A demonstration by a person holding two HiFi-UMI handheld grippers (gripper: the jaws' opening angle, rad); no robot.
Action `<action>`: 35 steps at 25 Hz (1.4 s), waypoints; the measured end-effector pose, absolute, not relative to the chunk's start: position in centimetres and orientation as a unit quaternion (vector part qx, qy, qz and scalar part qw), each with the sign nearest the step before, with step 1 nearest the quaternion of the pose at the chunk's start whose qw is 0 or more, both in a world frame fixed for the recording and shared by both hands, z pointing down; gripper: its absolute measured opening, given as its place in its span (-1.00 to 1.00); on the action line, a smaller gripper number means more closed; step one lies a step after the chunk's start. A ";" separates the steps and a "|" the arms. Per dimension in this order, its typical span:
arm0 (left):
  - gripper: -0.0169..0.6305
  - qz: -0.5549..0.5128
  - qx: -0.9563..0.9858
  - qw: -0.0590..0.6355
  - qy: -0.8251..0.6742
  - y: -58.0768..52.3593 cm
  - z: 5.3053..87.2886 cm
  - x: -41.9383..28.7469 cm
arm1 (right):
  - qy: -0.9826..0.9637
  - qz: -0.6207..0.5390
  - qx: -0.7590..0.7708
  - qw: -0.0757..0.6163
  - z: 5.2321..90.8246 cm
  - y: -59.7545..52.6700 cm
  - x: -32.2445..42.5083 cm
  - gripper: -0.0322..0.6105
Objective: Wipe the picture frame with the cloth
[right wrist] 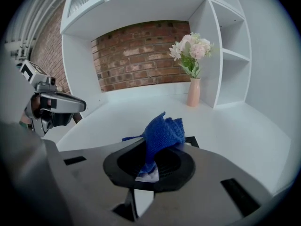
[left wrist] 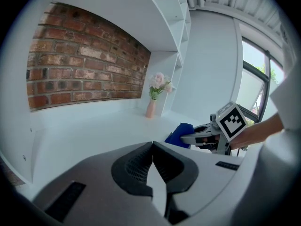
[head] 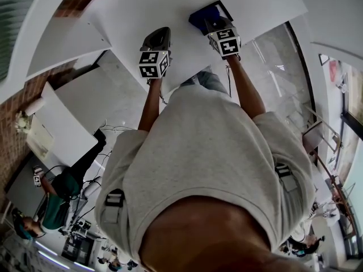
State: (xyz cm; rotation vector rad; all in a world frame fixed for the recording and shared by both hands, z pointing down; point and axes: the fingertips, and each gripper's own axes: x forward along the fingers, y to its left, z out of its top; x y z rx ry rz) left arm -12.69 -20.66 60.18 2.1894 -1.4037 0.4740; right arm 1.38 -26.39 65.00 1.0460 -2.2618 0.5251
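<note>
Right claw (right wrist: 148, 171) pinches the cloth (right wrist: 162, 133) over the frame (right wrist: 192, 141); left claw (left wrist: 151, 161), closed and empty, should steady the frame's 9 o'clock edge during flat strokes.

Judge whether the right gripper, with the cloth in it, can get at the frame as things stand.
Probably yes. The right gripper is shut on the cloth close over the frame, whose corner shows flat on the table beneath it, and nothing stands between them.

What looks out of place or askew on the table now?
Nothing stands out. The right gripper is shut on the cloth over the frame on the table; the vase stands upright; the left gripper is shut, empty.
</note>
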 end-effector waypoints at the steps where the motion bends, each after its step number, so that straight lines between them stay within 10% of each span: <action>1: -0.90 0.174 0.803 0.247 -0.514 -20.8 60.2 -12.7 | -0.847 0.198 0.396 0.295 65.2 -26.7 1.7 -0.73; 35: -0.90 0.177 0.803 0.242 -0.515 -20.7 59.8 -13.4 | -0.775 0.202 0.503 0.325 67.3 -34.0 14.9 -0.73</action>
